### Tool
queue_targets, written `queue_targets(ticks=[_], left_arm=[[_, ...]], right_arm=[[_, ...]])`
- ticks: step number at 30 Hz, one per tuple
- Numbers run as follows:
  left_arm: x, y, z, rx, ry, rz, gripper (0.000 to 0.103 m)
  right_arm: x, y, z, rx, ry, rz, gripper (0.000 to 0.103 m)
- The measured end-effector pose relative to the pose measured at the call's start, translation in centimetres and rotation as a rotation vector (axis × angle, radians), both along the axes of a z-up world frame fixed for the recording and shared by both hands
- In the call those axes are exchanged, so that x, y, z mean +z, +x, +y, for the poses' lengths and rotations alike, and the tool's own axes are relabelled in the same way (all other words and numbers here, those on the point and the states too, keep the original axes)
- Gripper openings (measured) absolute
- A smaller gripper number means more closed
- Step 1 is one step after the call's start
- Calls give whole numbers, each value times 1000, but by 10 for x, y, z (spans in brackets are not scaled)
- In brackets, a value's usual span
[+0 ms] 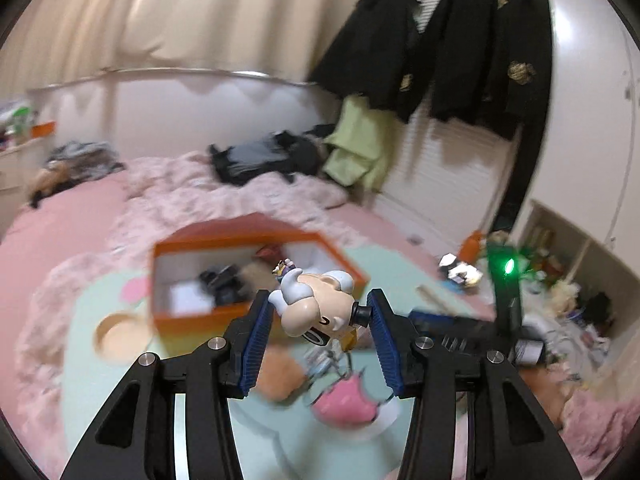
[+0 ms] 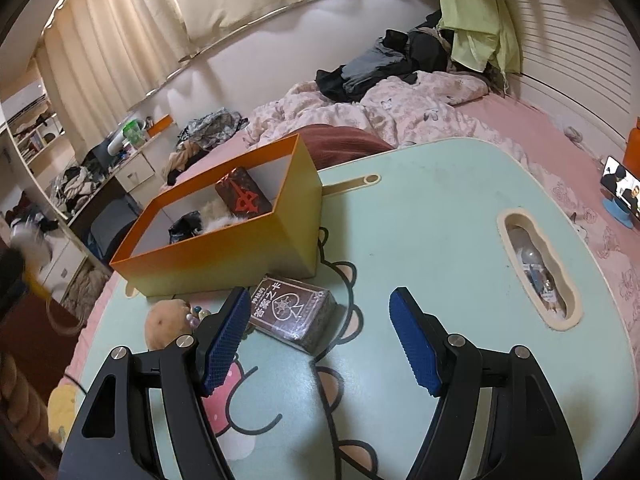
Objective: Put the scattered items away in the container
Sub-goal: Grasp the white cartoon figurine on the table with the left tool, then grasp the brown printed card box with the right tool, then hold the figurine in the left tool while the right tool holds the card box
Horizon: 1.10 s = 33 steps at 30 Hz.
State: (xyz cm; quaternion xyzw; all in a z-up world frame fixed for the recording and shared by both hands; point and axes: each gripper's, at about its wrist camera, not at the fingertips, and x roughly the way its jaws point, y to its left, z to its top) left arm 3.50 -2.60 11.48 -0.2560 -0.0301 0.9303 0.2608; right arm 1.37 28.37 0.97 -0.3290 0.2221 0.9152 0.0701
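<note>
My left gripper [image 1: 316,312] is shut on a toy figurine [image 1: 316,306] with a white body and beige head, held in the air just in front of the orange box [image 1: 182,320]. The box [image 2: 224,256] stands open on the mint green lap table [image 2: 432,216] and holds a dark red card box [image 2: 243,197], a black item [image 2: 185,226] and something furry. My right gripper [image 2: 320,320] is open and empty, low over the table. A brown card deck [image 2: 296,314] lies between its fingers, nearer the left one. A brown plush [image 2: 166,322] and beads [image 2: 198,314] lie left of it.
The table rests on a pink bed with a rumpled blanket [image 2: 400,108] and dark clothes [image 2: 372,68]. The table has an oval slot [image 2: 538,268]. A phone on a stand [image 2: 622,192] sits at the right. Cluttered shelves [image 1: 568,280] and hanging black jackets [image 1: 480,52] are at the right.
</note>
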Motion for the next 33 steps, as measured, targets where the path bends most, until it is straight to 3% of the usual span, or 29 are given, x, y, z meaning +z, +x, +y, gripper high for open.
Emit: queue_targets(ticks=[3,5,10,15,16,18,28,33], left_arm=[[-30,5,-12,34,17,-88,47],[-49,6,-15,45,31,-137,47],[-67,11,0,16,22,-160,47],[-72,17,12,24,-44,-151,47],[-73,16,11,26,-47,-154,47],[-75,18,11,29,-54,-156,47],[-76,18,12,35,-63,-159,47],[-79,15,10,55,-73,-168,47]], right_arm=[[0,-10,-12,8,28,-27,72],[-1,-19,-20,-14,52,-53,78],[-4,-36,-28,-48,38,-94,82],[-14,-45,-40,-71,135,-193,79],[-14,-42,-39,-66,129,-187,68],[-14,-37,-37,-63,117,-173,63],[11,5,-42,-20,94,-22,62],[10,24,-72,60,129,-46,62]])
